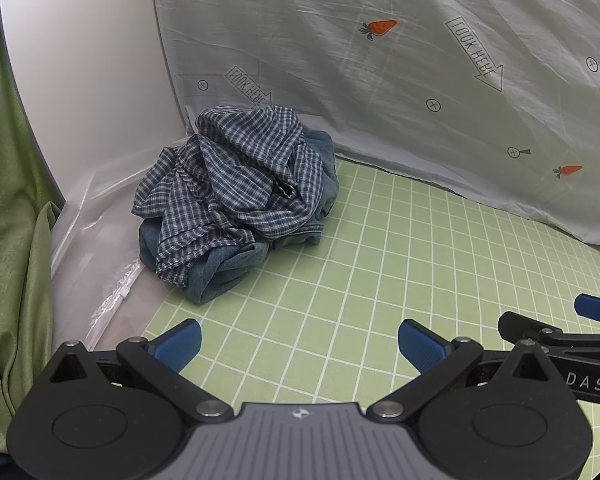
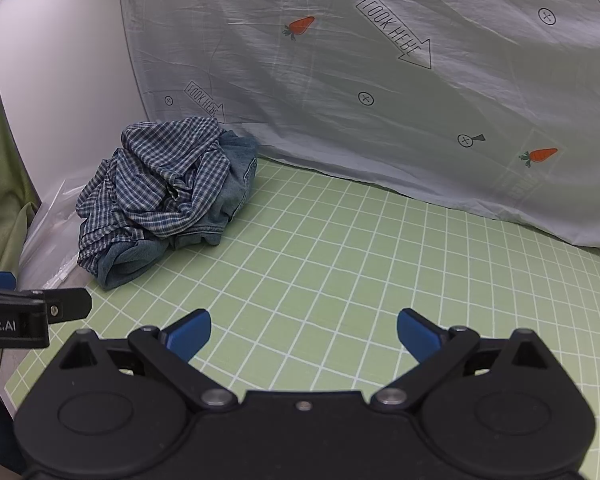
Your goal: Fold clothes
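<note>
Short of the clothes heap (image 1: 236,196), both grippers' jaws gape empty; grabbing checked shirt (image 2: 156,180) may drag denim (image 2: 236,176) along.

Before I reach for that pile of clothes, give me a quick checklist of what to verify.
1. Left claw open: ok.
2. Right claw open: ok.
3. Both claws carrying nothing: ok.
4. Plaid shirt on top of the pile and reachable: ok.
5. Denim garment free of the shirt: not ok, they are bunched together.
6. Collar or hem located for a clean grip: cannot tell, too crumpled.
</note>
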Demonstrator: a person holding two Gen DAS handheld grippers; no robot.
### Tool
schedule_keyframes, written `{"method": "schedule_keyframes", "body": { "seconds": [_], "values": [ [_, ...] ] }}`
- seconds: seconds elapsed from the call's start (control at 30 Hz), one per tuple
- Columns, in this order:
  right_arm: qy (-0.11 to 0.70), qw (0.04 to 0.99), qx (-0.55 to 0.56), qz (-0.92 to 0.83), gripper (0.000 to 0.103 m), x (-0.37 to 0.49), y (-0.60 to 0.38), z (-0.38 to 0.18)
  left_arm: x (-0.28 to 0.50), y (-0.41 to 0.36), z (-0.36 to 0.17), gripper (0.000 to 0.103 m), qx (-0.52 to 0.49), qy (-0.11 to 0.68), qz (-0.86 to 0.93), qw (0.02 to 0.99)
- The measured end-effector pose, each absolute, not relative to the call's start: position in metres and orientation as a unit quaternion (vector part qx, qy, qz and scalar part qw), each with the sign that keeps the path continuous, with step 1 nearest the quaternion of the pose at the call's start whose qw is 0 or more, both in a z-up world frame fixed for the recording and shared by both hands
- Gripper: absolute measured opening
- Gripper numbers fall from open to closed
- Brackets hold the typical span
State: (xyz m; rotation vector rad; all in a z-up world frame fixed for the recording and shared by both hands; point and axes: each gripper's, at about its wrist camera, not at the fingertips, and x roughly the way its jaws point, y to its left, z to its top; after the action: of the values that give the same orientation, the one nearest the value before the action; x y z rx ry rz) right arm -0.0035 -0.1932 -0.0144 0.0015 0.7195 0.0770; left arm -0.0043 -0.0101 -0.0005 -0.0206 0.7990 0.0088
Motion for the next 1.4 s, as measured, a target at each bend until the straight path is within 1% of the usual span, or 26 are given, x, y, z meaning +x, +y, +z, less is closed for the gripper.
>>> {"method": "schedule_keyframes", "body": {
  "seconds": [0.87, 1.17, 1.4],
  "values": [
    [0.354, 0.934, 0.002, 0.043, 0.101, 0.000, -0.194, -0.014, 0.002, -0.006, -0.003, 0.103, -0.015, 0.398, -0.001, 0.917],
    [0.349, 0.935, -0.016, 0.061, 0.101, 0.027, -0.181, -0.010, 0.027, 0.008, -0.004, 0.103, -0.033, 0.401, 0.015, 0.915],
    [0.337, 0.938, -0.028, 0.074, 0.101, 0.074, -0.158, -0.001, 0.062, 0.034, -0.005, 0.103, -0.046, 0.402, 0.044, 0.914]
  ]
}}
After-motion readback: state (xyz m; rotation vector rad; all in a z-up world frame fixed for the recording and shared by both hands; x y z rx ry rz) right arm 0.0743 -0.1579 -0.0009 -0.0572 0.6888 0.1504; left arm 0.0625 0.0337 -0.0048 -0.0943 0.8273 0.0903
